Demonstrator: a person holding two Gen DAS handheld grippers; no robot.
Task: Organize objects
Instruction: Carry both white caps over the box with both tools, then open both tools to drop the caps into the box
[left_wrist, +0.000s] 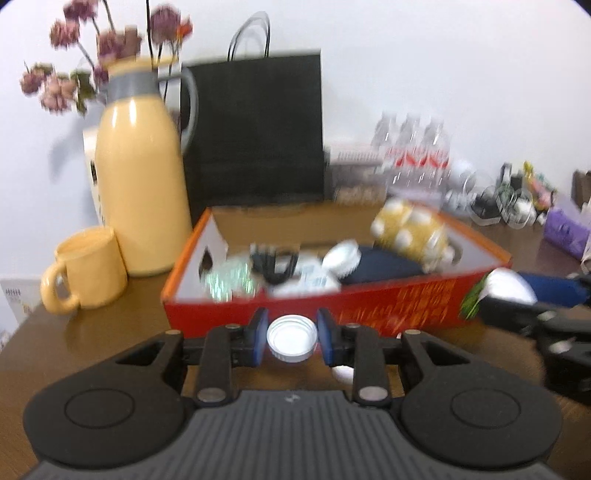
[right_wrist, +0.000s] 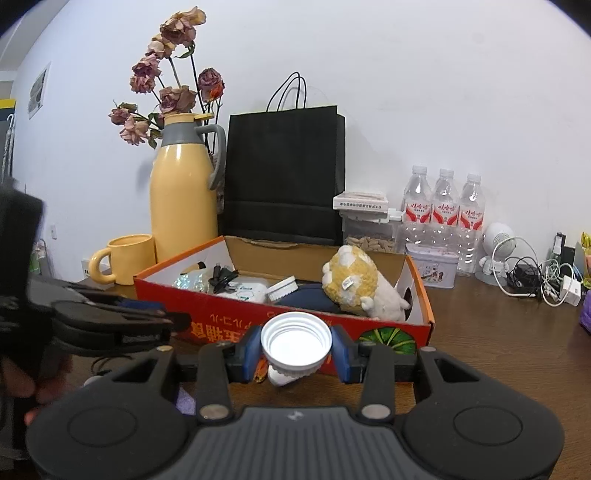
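My left gripper (left_wrist: 291, 331) is shut on a small white screw cap (left_wrist: 291, 345), whose hollow side faces the camera, just in front of the red cardboard box (left_wrist: 369, 308). My right gripper (right_wrist: 295, 352) is shut on a white wide-mouthed bottle (right_wrist: 295, 338), its open threaded neck turned toward the camera, near the box's front wall (right_wrist: 221, 325). In the left wrist view the right gripper (left_wrist: 517, 306) shows at the right edge with the bottle's white body (left_wrist: 506, 286). Inside the box lie a yellow plush toy (right_wrist: 351, 280), a white brush (right_wrist: 282, 288), a dark blue cloth and black cables.
Behind the box stand a yellow thermos jug (right_wrist: 181, 206), a yellow mug (right_wrist: 125, 258), a black paper bag (right_wrist: 284, 173) and dried roses. Water bottles (right_wrist: 443, 210), a tin (right_wrist: 432, 264), a white figure and tangled cables (right_wrist: 535, 280) fill the back right of the brown table.
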